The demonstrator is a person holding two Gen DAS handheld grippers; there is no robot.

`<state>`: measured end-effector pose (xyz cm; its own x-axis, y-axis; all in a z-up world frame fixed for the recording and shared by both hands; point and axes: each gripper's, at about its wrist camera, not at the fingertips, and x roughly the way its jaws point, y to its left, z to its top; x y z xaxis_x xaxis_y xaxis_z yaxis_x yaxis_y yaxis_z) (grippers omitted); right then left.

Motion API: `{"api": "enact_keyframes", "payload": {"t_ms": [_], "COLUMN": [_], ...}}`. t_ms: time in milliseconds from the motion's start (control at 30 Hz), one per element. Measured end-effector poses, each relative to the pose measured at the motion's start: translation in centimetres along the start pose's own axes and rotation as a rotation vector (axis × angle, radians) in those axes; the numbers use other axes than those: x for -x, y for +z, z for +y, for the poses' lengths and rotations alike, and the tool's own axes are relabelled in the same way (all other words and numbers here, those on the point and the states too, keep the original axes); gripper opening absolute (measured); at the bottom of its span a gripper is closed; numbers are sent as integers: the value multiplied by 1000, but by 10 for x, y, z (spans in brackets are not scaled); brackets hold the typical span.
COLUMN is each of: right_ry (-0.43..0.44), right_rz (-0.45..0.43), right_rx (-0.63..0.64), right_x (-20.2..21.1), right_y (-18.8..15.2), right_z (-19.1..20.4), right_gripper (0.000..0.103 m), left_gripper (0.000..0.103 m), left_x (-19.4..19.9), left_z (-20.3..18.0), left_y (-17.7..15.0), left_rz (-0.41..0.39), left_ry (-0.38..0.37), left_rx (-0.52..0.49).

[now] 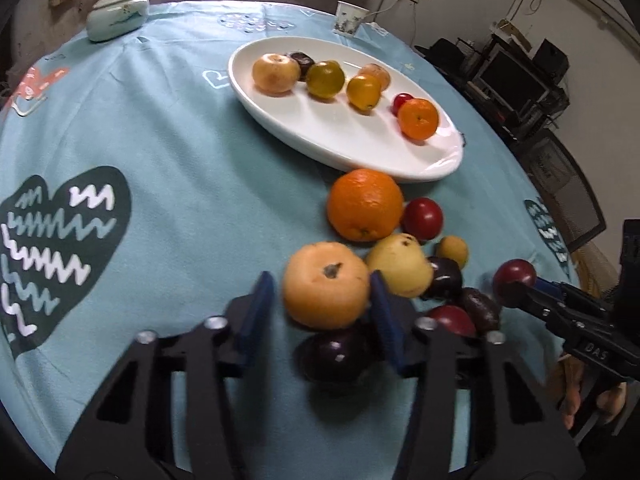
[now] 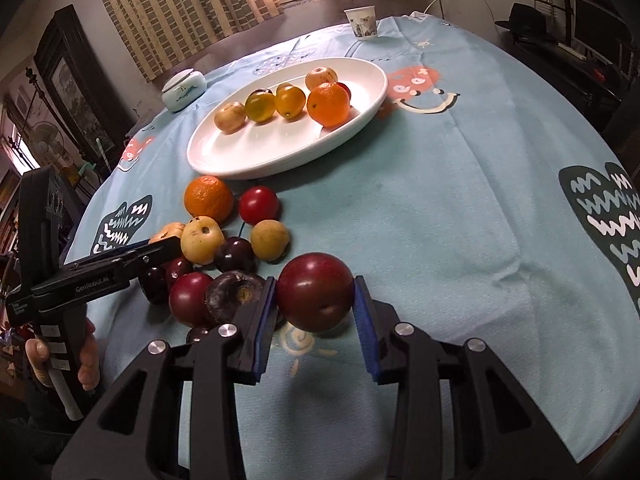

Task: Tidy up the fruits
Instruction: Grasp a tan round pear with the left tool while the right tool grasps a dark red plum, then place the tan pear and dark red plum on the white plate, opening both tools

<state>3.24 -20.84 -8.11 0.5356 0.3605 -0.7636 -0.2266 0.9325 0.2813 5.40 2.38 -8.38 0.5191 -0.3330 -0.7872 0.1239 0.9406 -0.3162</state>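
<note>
The right gripper point(image 2: 315, 305) is gripping a dark red plum point(image 2: 315, 297) in its jaws, short of the white plate point(image 2: 224, 156) lying beyond the fruit pile, while the left gripper point(image 1: 322, 302), jaws bracketing a pale orange fruit point(image 1: 326, 285), is sitting nearer that plate.

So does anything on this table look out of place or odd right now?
Mainly the loose pile of fruit on the tablecloth in front of the white plate, while other fruit already sits on the plate. One dark plum in the pile looks wrinkled around its stem end. Nothing looks spilled or tipped over.
</note>
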Motion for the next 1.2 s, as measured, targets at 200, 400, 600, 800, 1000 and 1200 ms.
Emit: {"api": "enact_keyframes", "payload": {"t_ms": [200,400,600,800,1000,1200], "right_ry": [0,7,17,39,52,90], "right_rz": [-5,-26,-33,-56,-83,-86], "right_rx": [15,23,46,81,122,125], "right_x": [3,9,9,10,9,-8], "right_y": [-1,1,9,22,44,100], "right_z": [5,8,13,21,29,32], "right_gripper": [38,38,38,38,38,38], "left_gripper": [44,44,44,44,44,44], "left_x": [6,27,44,52,59,40], "left_z": [-8,-13,-20,-22,-29,-39], "left_y": [-4,-3,3,10,37,104], "left_rz": [-13,-59,-99,-117,-147,-161], "left_ry": [37,40,61,76,84,112], "left_rx": [-22,-36,-64,-61,-89,-127]}}
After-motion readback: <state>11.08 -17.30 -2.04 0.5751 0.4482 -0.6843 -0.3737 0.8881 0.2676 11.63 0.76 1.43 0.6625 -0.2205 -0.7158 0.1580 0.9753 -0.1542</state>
